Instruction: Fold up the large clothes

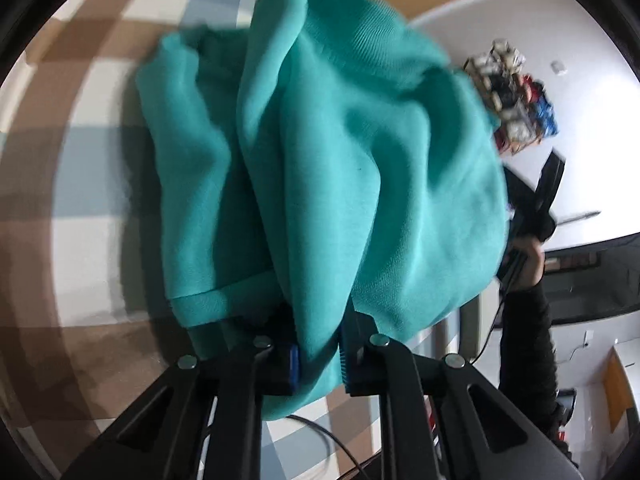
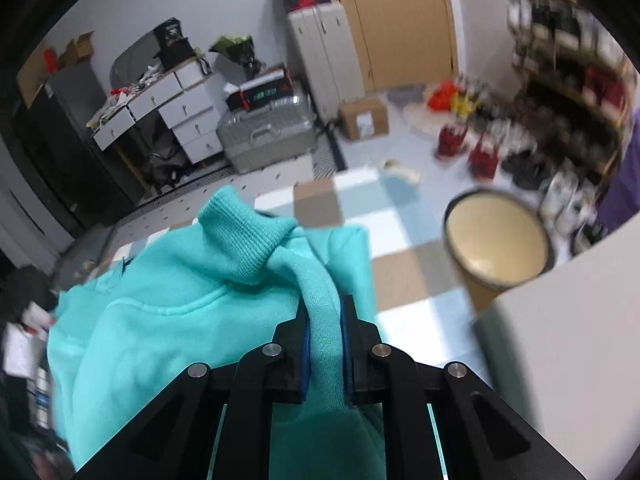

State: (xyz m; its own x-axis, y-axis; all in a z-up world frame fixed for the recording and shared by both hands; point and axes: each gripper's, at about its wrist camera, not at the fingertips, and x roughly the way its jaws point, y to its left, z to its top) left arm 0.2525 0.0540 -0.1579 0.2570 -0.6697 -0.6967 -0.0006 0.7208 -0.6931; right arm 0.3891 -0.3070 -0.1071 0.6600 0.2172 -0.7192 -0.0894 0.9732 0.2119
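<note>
The left gripper (image 1: pixel 318 354) was clenched on a fold of the teal sweatshirt (image 1: pixel 328 152), which filled mid-frame above the checkered floor (image 1: pixel 92 184). The right gripper (image 2: pixel 326 354) pinched its fabric near the ribbed cuff (image 2: pixel 240 236).

Left wrist view: teal sweatshirt (image 1: pixel 320 152) cut off at the top edge and motion-blurred; the checkered surface (image 1: pixel 92 184) beneath is largely covered by it. The person's hand (image 1: pixel 528 264) and sleeve (image 1: pixel 528 344) are partly hidden behind the cloth; what the hand grips cannot be made out. The pile by the wall (image 1: pixel 516 100) is too blurred to identify.

Right wrist view: shelf contents (image 2: pixel 568 92) smeared by motion, items unreadable. The round beige object (image 2: pixel 496 240) is blurred. The sweatshirt's lower part is hidden under the right gripper (image 2: pixel 325 352) frame. Clutter at the left edge (image 2: pixel 28 340) is cut off.
</note>
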